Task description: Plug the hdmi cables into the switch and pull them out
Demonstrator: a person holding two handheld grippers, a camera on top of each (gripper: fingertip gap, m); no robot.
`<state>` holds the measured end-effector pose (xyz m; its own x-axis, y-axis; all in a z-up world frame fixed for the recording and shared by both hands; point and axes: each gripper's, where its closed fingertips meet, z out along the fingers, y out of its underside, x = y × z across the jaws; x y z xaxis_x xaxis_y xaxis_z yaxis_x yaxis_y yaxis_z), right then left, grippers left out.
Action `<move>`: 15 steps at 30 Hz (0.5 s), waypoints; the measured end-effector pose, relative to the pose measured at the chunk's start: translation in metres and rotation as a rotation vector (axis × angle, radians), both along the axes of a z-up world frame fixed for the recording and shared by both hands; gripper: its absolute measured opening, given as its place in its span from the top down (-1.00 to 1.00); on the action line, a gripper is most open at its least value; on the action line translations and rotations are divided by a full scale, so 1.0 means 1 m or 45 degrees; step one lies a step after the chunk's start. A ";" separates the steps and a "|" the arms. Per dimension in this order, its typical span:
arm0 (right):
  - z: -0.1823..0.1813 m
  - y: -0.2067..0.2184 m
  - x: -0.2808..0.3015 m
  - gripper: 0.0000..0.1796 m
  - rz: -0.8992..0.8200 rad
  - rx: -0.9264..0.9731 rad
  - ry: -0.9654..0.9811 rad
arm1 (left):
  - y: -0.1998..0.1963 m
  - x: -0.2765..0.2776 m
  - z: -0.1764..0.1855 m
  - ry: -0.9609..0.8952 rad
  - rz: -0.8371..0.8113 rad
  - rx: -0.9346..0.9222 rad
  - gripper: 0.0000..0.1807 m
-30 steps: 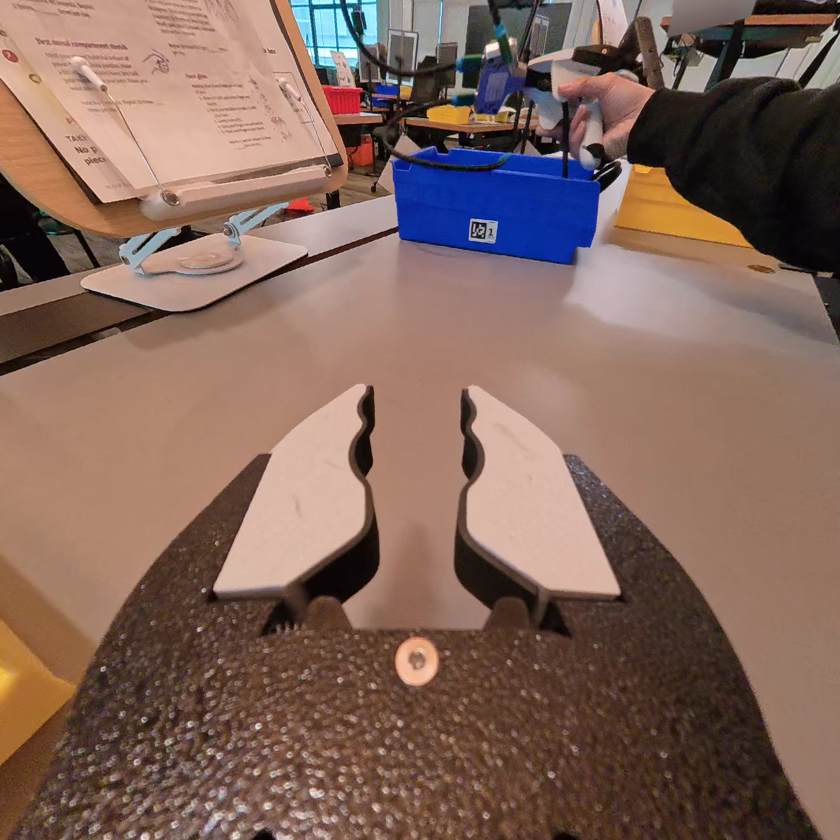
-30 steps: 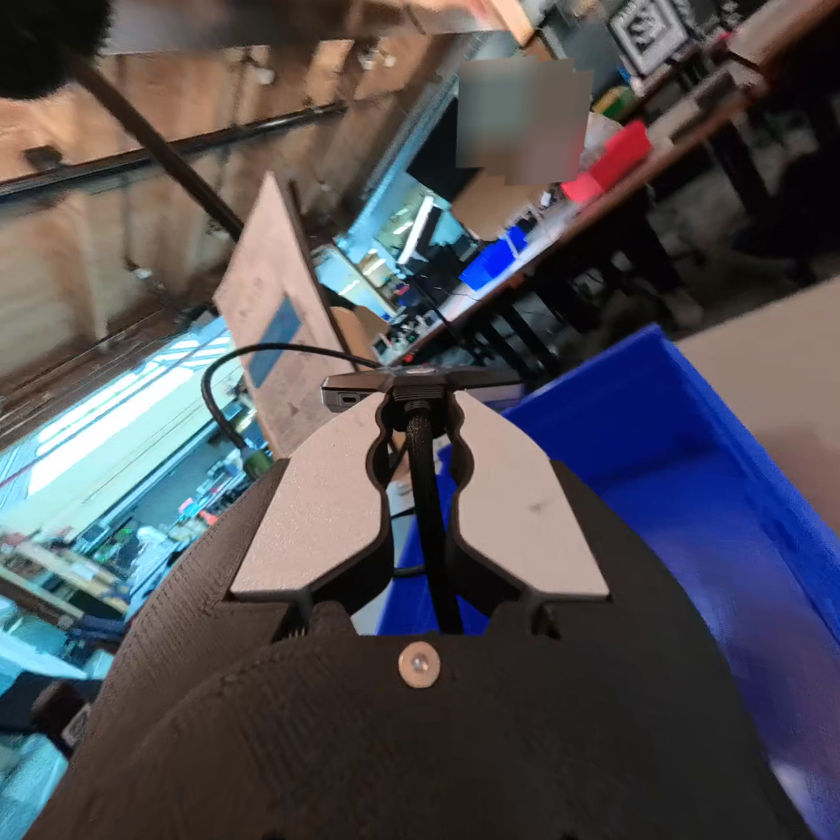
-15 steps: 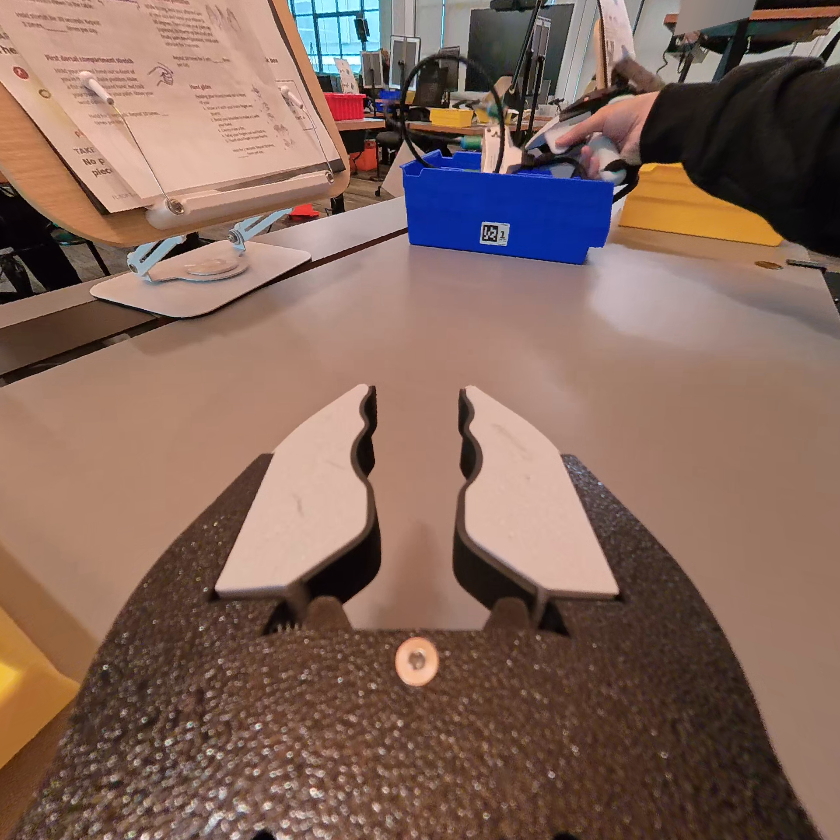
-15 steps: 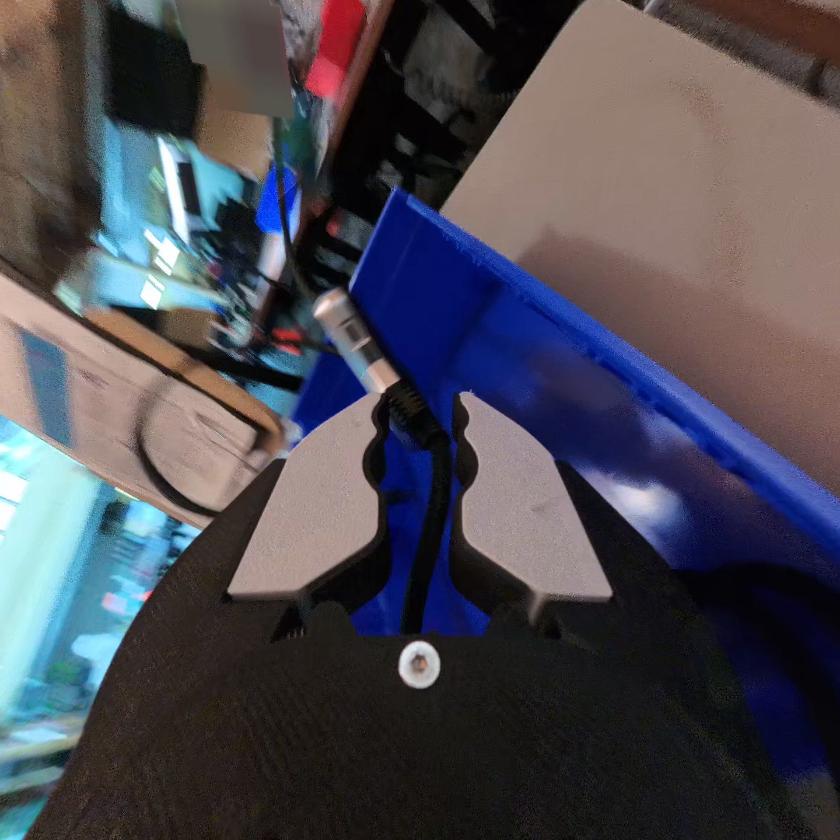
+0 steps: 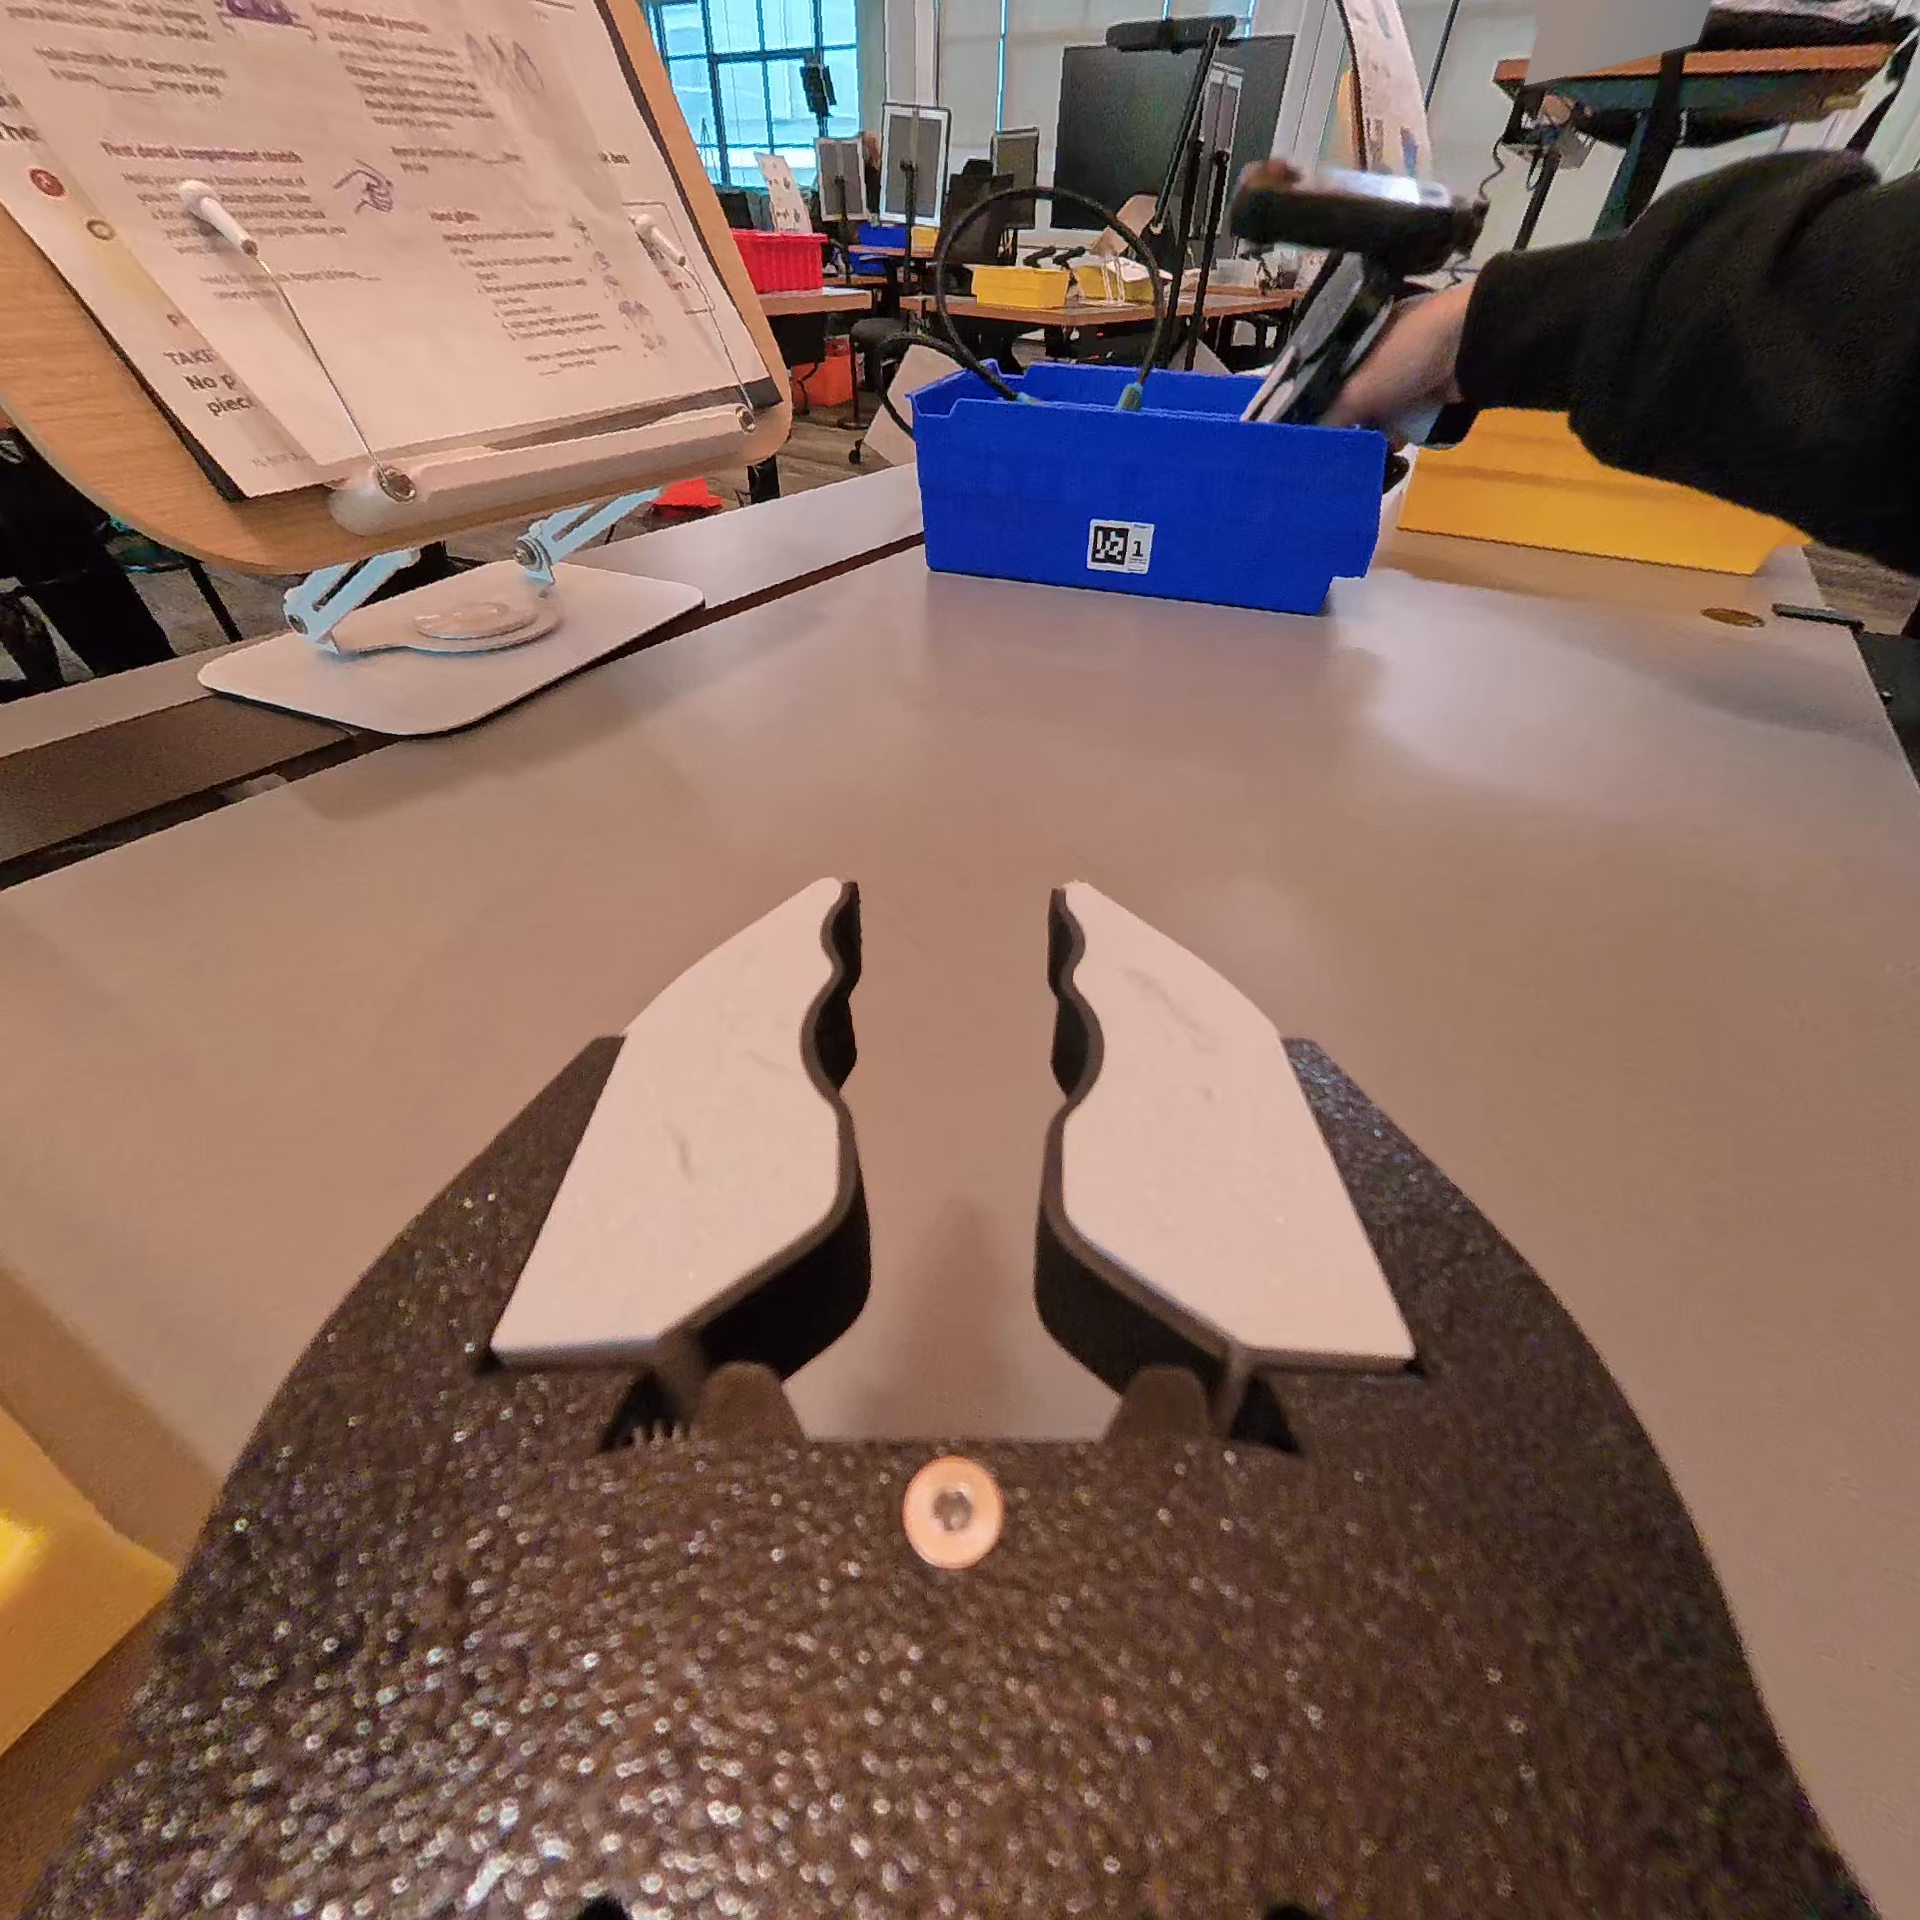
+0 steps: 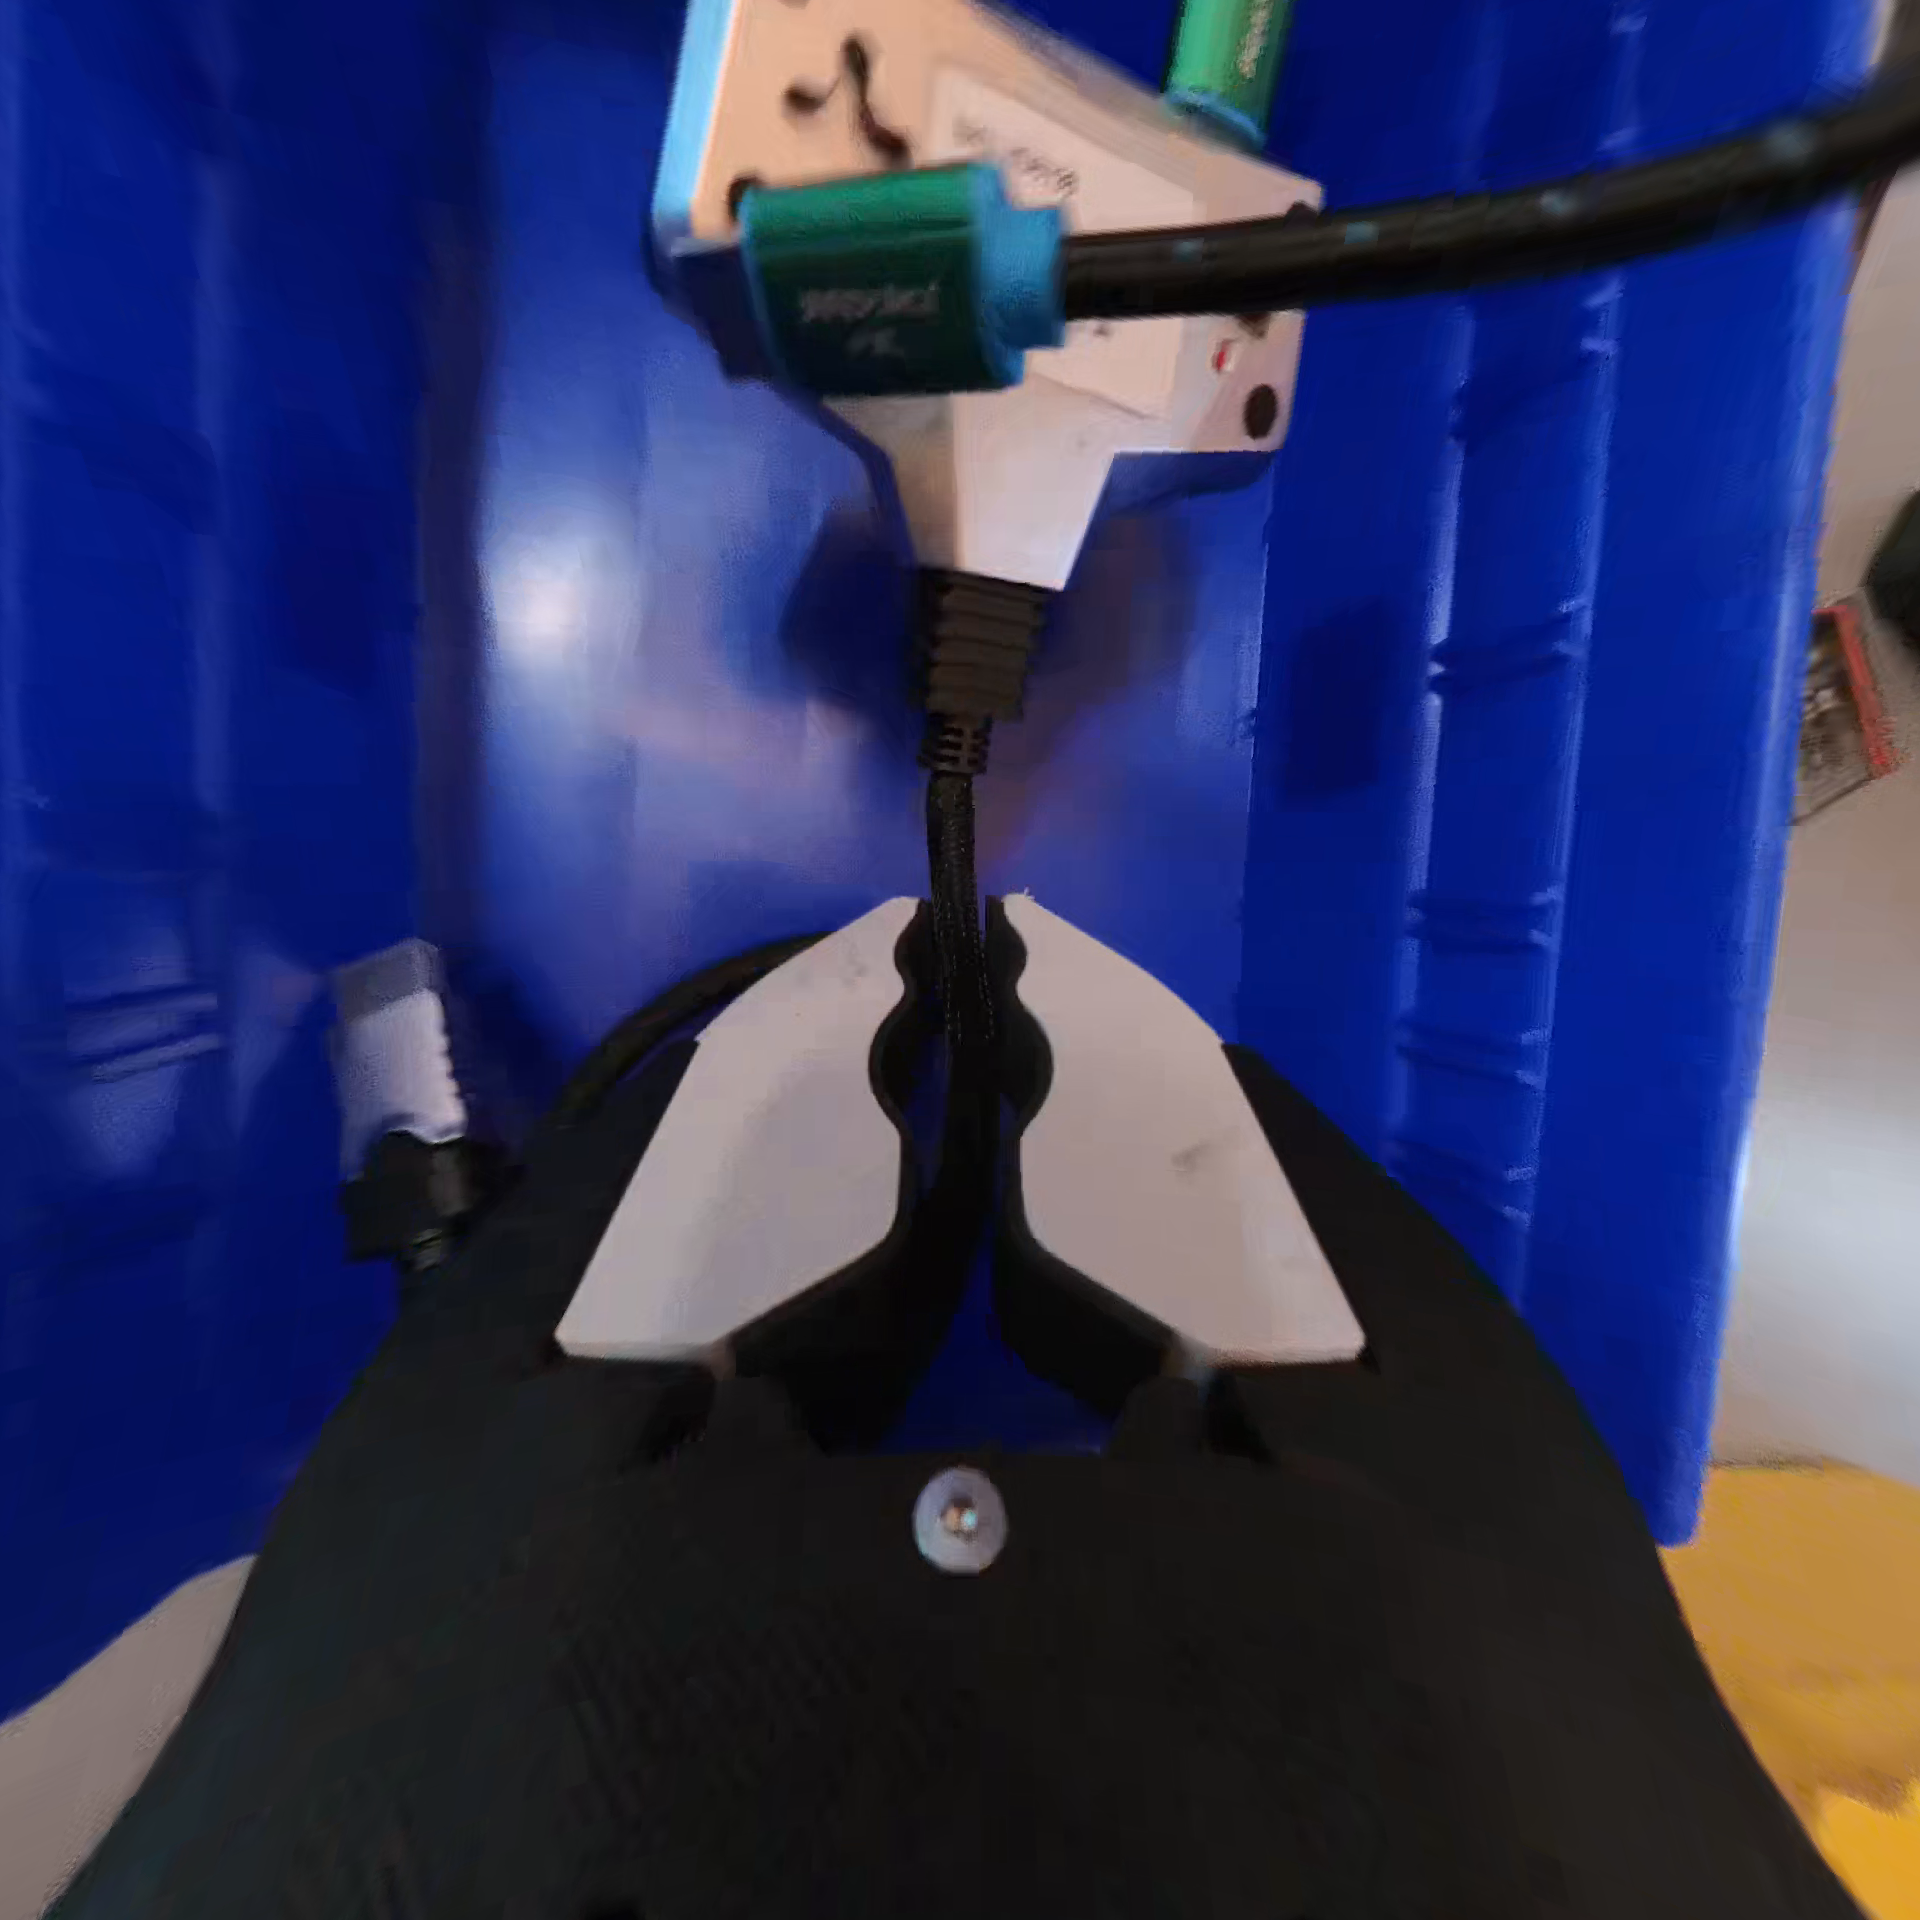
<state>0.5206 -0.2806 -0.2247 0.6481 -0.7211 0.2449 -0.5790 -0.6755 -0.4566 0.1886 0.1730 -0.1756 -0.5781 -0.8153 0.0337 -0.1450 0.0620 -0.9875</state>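
Observation:
In the right wrist view my right gripper (image 6: 961, 909) is shut on the thin black braided cable (image 6: 958, 862) that comes out of the white HDMI switch (image 6: 1029, 416). The switch hangs inside the blue bin (image 6: 364, 520). A green HDMI plug (image 6: 894, 296) with a thick black cable sits in the switch's side, and a second green plug (image 6: 1226, 52) shows at the top. A silver plug (image 6: 400, 1049) lies at the left in the bin. In the left wrist view my left gripper (image 5: 951, 899) is open and empty, low over the grey table (image 5: 1351, 883). The right gripper (image 5: 1340, 301) reaches into the blue bin (image 5: 1143, 499).
A wooden document stand (image 5: 343, 312) with papers stands on a white base at the table's back left. A yellow bin (image 5: 1558, 499) sits behind the blue bin at the right. A yellow object (image 5: 52, 1558) is at the lower left edge. A sleeved arm (image 5: 1714, 332) comes in from the right.
My right gripper has swung down into the blue bin with the cable, so the switch now hangs inside the bin. The left gripper has stayed open and nearly still.

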 end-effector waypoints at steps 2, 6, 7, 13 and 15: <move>-0.016 0.005 -0.006 0.84 0.154 -0.187 0.018 | 0.000 0.000 0.000 0.001 -0.001 0.003 0.62; -0.029 0.022 -0.016 0.89 0.140 -0.225 0.116 | -0.003 0.001 -0.003 0.016 -0.006 0.032 0.62; -0.030 0.033 -0.020 0.89 0.086 -0.086 0.179 | -0.003 0.001 -0.004 0.020 -0.008 0.039 0.62; -0.026 0.092 -0.052 0.77 -0.152 0.411 0.491 | -0.004 0.001 -0.005 0.030 -0.010 0.051 0.62; -0.015 0.111 -0.069 0.47 -0.112 0.521 0.581 | -0.003 0.001 -0.004 0.022 -0.010 0.040 0.62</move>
